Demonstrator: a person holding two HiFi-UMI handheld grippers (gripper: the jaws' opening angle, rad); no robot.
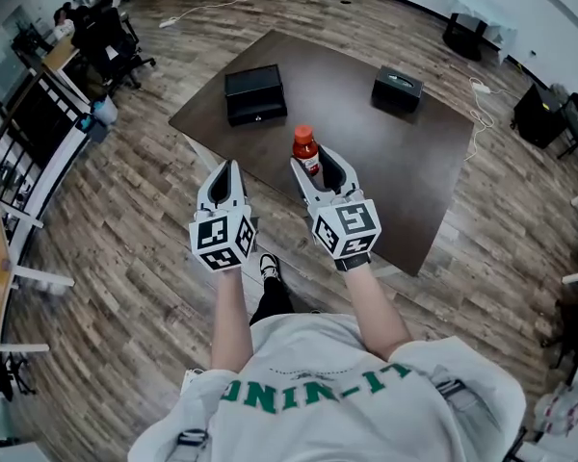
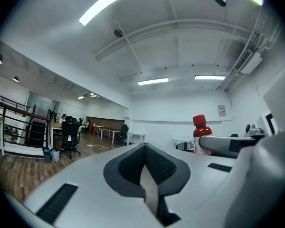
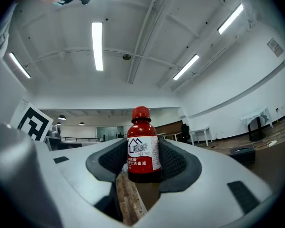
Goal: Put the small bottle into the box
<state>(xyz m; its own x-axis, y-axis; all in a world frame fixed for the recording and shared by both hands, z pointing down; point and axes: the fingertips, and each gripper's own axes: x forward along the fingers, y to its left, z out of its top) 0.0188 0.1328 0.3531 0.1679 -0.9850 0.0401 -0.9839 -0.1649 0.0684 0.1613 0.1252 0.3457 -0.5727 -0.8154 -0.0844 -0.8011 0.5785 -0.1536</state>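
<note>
Grip: right claw [image 1: 318,164] closed on small bottle [image 1: 306,148], upright between pads, at near edge of counter [image 1: 385,162] | left claw [image 1: 225,169] closed, empty, beside it | larger black box [image 1: 255,94] far-left, smaller black box [image 1: 397,88] far-right, both well apart from bottle

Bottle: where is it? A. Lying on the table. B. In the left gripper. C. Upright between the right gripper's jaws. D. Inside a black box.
C: the pads of the right gripper press both sides of the upright bottle.
</note>
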